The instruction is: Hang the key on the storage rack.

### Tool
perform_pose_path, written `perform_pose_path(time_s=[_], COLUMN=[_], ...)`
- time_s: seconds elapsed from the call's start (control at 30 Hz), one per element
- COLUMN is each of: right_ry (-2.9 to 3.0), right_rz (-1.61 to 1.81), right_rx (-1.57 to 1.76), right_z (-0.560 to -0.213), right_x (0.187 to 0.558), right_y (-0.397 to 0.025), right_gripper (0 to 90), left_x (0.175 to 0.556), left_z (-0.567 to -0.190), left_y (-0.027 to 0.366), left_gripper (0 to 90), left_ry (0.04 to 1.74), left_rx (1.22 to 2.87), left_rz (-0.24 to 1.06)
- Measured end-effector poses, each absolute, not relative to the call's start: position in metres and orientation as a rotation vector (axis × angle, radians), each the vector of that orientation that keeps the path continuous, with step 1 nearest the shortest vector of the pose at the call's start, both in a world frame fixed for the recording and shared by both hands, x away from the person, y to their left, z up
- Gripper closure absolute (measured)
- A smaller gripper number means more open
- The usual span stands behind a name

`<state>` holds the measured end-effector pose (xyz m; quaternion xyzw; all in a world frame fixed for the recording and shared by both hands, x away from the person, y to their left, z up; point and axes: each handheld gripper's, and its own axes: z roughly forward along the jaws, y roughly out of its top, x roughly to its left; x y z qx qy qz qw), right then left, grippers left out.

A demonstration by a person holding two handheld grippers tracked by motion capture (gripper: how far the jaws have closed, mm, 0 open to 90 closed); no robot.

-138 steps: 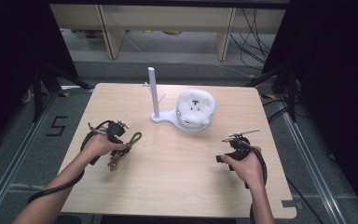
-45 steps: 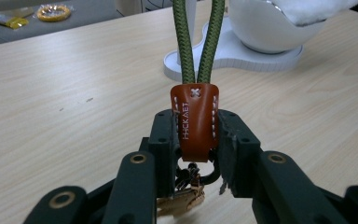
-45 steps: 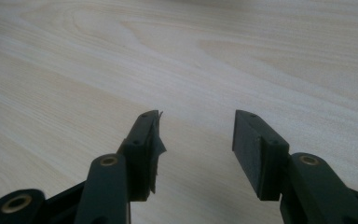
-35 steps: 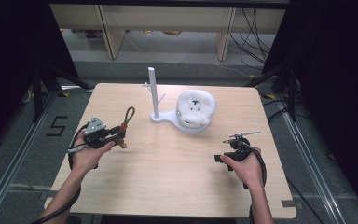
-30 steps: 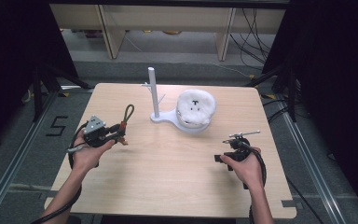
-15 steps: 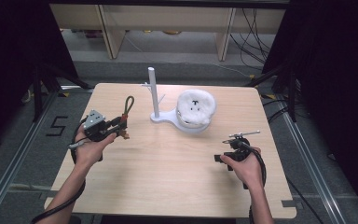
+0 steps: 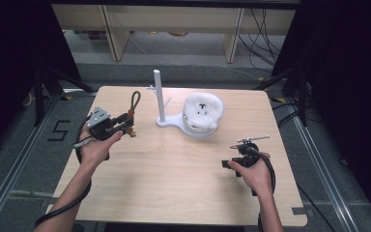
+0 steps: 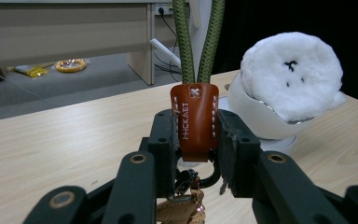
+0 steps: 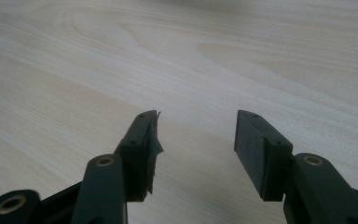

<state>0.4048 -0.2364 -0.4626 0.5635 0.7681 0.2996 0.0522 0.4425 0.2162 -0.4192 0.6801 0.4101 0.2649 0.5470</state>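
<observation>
The left gripper [image 7: 124,123], jaws clamped on the brown tab [image 8: 194,120] of the keychain, holds its green loop [image 7: 135,100] upright just left of the white stand [image 7: 160,96], while the right gripper [image 7: 235,163] rests far off, jaws apart and empty

left gripper [image 7: 125,122] has picked the keychain [image 7: 133,106] up off the table and carried it up and over toward the white stand [image 7: 159,99], green loop now pointing up
</observation>
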Motion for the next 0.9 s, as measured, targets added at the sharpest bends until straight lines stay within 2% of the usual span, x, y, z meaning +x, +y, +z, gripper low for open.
perform_pose_path(time_s=[0.9], right_ry=[2.329], right_rz=[0.918], right_rx=[1.711], right_z=[-0.462], right_x=[0.405], right_y=[-0.239], right_gripper=[50.2], left_x=[0.474], left_z=[-0.411], left_y=[0.194], left_gripper=[68.3], left_ry=[0.966], left_rx=[1.61], left_rz=[0.6])
